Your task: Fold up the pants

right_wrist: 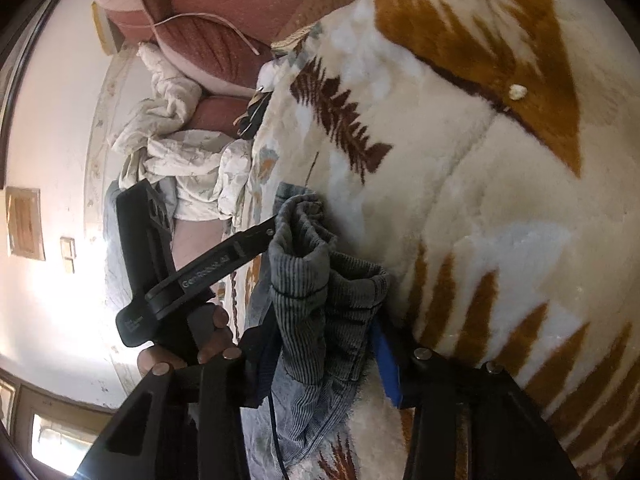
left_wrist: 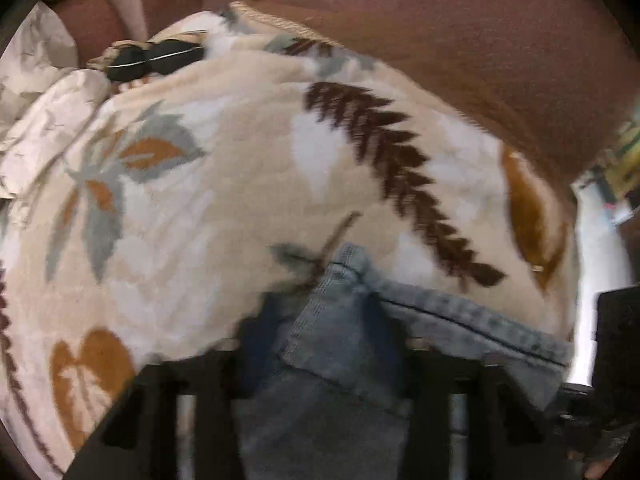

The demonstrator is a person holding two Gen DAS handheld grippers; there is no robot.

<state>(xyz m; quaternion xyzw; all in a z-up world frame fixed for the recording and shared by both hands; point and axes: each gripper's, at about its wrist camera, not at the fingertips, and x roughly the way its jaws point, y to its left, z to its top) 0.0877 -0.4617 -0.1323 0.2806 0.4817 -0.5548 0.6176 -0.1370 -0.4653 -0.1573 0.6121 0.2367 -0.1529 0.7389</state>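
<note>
Left wrist view: the left gripper (left_wrist: 332, 332) is clenched on a folded corner of the pants (left_wrist: 352, 360), faded blue denim whose hem runs off to the right over a fluffy cream blanket (left_wrist: 208, 200) printed with brown and orange leaves. Right wrist view: the right gripper (right_wrist: 324, 344) is likewise grasping a bunched fold of the pants (right_wrist: 316, 280), its blue pad pressed into the cloth. To its left, a hand (right_wrist: 200, 344) holds the other gripper. Crumpled pale bedding (right_wrist: 176, 152) lies at the far side.
</note>
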